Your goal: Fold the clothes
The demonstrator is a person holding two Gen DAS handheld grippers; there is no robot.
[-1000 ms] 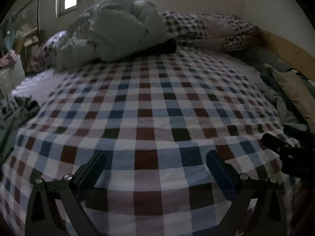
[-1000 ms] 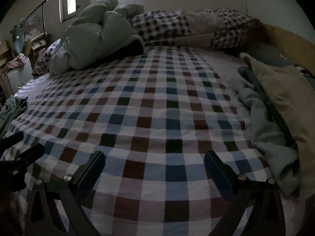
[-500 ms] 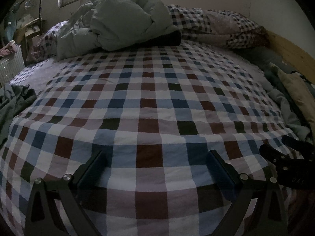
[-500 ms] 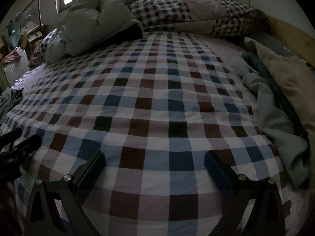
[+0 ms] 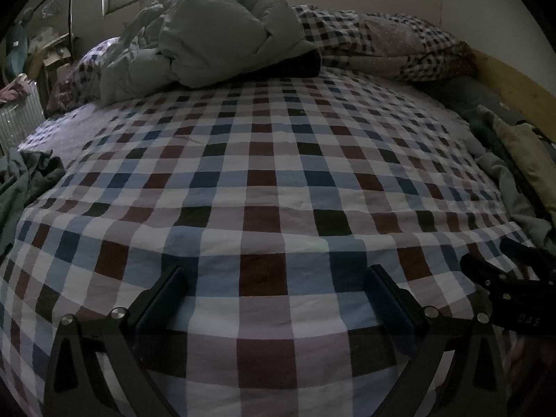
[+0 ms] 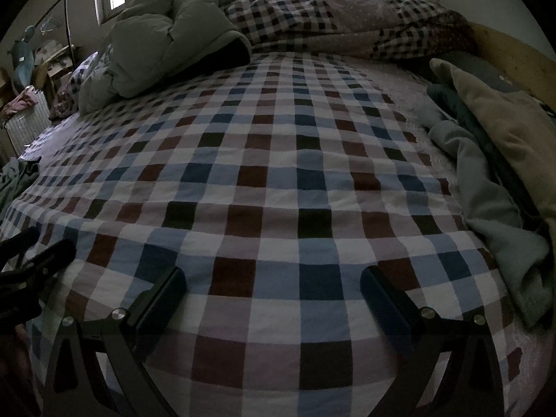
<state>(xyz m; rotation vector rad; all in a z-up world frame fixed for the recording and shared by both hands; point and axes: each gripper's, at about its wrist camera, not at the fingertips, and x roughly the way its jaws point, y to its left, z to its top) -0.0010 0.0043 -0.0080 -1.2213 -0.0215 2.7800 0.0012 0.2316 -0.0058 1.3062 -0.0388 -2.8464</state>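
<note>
Both grippers hung over the near edge of the checked bed (image 5: pixel 278 160), empty. The left gripper (image 5: pixel 274 288) had its jaws wide apart, and so did the right gripper (image 6: pixel 272 286). The clothes (image 6: pixel 486 187) lay heaped well to the right of the right jaws; a green garment (image 5: pixel 24 187) lay far left of the left jaws.

Clothes pile (image 6: pixel 504 160) cut off rightward

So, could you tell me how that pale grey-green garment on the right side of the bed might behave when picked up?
The grey-green garment lies rumpled in soft folds, so it is probably floppy and will drape. It looks thick and fleecy, so likely bulky, not slippery.
</note>
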